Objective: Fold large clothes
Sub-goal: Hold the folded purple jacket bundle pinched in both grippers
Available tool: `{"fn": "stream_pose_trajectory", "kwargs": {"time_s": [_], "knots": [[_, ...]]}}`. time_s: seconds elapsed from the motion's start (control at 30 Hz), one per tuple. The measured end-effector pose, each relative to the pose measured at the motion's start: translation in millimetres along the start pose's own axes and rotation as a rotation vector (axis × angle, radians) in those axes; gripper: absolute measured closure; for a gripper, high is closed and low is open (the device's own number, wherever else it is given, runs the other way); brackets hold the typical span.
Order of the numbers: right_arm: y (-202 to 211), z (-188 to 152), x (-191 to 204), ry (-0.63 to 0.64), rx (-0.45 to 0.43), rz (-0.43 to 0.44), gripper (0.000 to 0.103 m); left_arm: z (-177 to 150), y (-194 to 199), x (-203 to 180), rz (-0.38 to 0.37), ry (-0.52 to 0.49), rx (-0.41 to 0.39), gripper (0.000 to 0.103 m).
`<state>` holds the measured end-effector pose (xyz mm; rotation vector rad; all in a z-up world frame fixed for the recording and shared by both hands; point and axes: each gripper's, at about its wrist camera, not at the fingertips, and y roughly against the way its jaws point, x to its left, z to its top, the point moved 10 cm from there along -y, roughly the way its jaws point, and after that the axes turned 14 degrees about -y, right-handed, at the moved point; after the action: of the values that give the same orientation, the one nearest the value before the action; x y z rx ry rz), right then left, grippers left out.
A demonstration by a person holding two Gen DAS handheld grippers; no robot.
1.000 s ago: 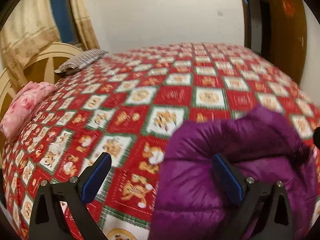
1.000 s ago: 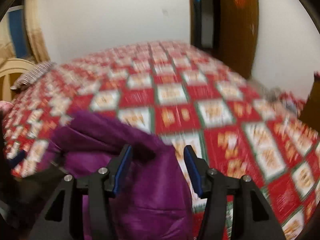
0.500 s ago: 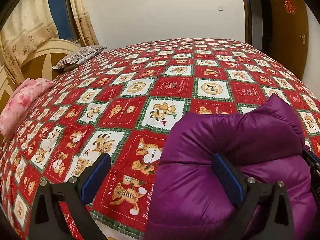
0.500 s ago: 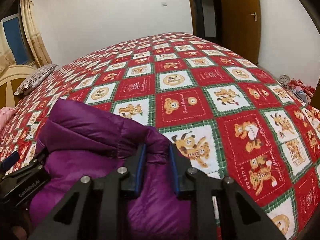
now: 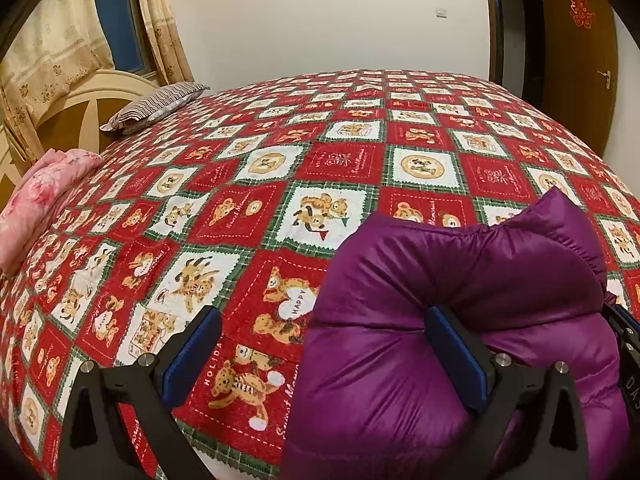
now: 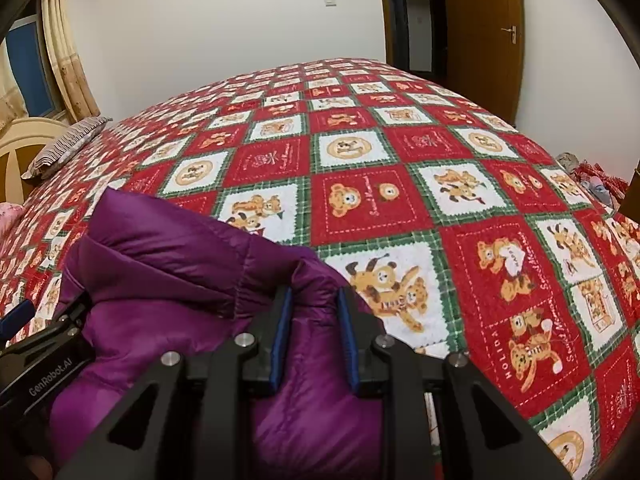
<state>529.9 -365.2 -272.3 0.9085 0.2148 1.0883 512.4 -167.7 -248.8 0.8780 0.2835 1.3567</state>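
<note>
Lying bunched on the red teddy-bear patchwork bedspread (image 5: 320,168) is the puffy purple quilted jacket (image 6: 168,280). The right gripper (image 6: 312,336), having just been closing, is pinching a jacket fold, while the left gripper (image 5: 324,356) is gaping wide, one pad against the fabric.

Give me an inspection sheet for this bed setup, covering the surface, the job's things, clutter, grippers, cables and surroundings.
Surface: bed with a red, white and green teddy-bear quilt, mostly bare.
Job's things: purple puffer jacket bunched at the near edge, not yet folded flat.
Clutter: striped pillow and pink folded bedding at the headboard side; small heap of clothes off the far right edge.
Grippers: right gripper has just closed and pinches a fold of the jacket; left gripper open, one finger over the jacket, the other over the quilt.
Cables: nothing seen.
Surroundings: cream wall, curtained window, wooden door.
</note>
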Motion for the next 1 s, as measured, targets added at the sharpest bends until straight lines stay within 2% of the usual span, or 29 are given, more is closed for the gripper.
{"fn": "stream_pose_trajectory", "kwargs": {"time_s": [0.37,1.0], "knots": [[-5.2,-2.3,0.9,0.021,0.005,-0.026,0.077,-0.4,-3.0,-3.0,0.023,-0.024,0.011,0.001],[-8.6,-3.9,4.7,0.066,-0.011,-0.092,0.077,-1.3,-6.0,-3.0,0.022,-0.025,0.015,0.001]]}}
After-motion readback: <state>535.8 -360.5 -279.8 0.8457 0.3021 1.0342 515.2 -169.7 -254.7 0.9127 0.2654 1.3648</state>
